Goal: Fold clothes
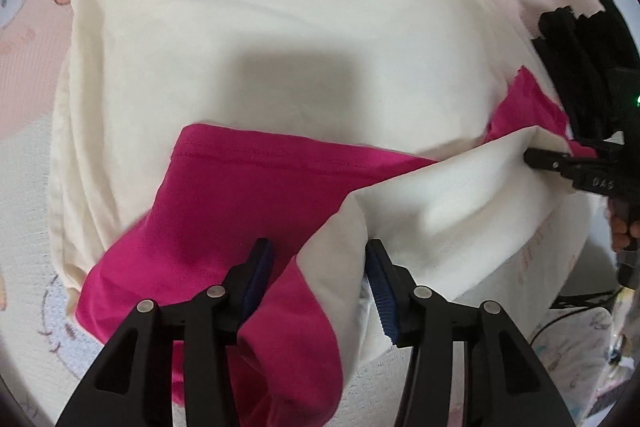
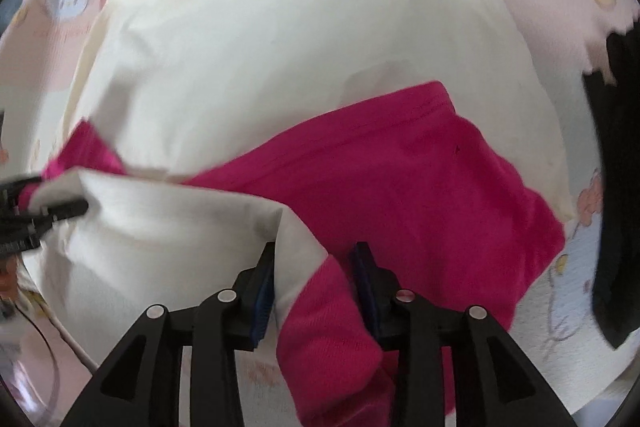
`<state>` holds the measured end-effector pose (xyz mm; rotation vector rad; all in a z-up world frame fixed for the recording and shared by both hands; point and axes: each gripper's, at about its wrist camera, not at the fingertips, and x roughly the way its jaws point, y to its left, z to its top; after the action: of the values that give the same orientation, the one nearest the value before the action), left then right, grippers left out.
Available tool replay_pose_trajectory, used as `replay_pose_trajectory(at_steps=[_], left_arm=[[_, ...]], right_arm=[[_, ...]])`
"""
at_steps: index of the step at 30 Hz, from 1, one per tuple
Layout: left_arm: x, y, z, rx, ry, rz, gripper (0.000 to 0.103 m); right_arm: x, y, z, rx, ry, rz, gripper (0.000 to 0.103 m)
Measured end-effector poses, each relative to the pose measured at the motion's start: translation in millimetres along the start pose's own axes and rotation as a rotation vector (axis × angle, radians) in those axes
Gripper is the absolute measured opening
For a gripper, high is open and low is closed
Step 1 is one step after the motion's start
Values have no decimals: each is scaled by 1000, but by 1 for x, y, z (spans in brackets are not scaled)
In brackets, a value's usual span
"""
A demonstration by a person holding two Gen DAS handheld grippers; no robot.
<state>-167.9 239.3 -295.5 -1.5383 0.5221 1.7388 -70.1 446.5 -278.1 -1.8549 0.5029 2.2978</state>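
one cream-and-magenta garment (image 1: 280,39) spread on one pink cartoon-print sheet (image 1: 36,27), folded edge between both grippers, left gripper (image 1: 316,259) and right gripper (image 2: 314,263) each parted (pads off the cloth), one black item (image 2: 618,187) beside it

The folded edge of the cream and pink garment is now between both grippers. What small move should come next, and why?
Probably lift both grippers straight up and away. The left gripper and right gripper stand open, their fingers no longer pressing the cream and pink garment, whose folded edge already lies over its body.
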Motion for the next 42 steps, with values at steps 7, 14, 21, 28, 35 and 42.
replay_pose_trajectory(at_steps=[7, 14, 21, 28, 35, 42], left_arm=[[-14, 11, -9, -131, -20, -55, 49], [-41, 41, -32, -269, -51, -68, 71], [-28, 41, -44, -311, -45, -89, 71], [-9, 17, -42, -205, -41, 29, 71], [-7, 8, -47, -175, -84, 44, 73], [-10, 2, -50, -193, -122, 61, 73]], right_arm=[[0, 19, -3, -84, -2, -137, 46], [0, 8, -6, -45, 4, -105, 47], [7, 24, -5, -42, -3, -108, 48], [15, 50, -11, -117, -60, -184, 74], [-24, 29, -36, -54, -183, -60, 74], [-48, 16, -69, -69, -300, -86, 74]])
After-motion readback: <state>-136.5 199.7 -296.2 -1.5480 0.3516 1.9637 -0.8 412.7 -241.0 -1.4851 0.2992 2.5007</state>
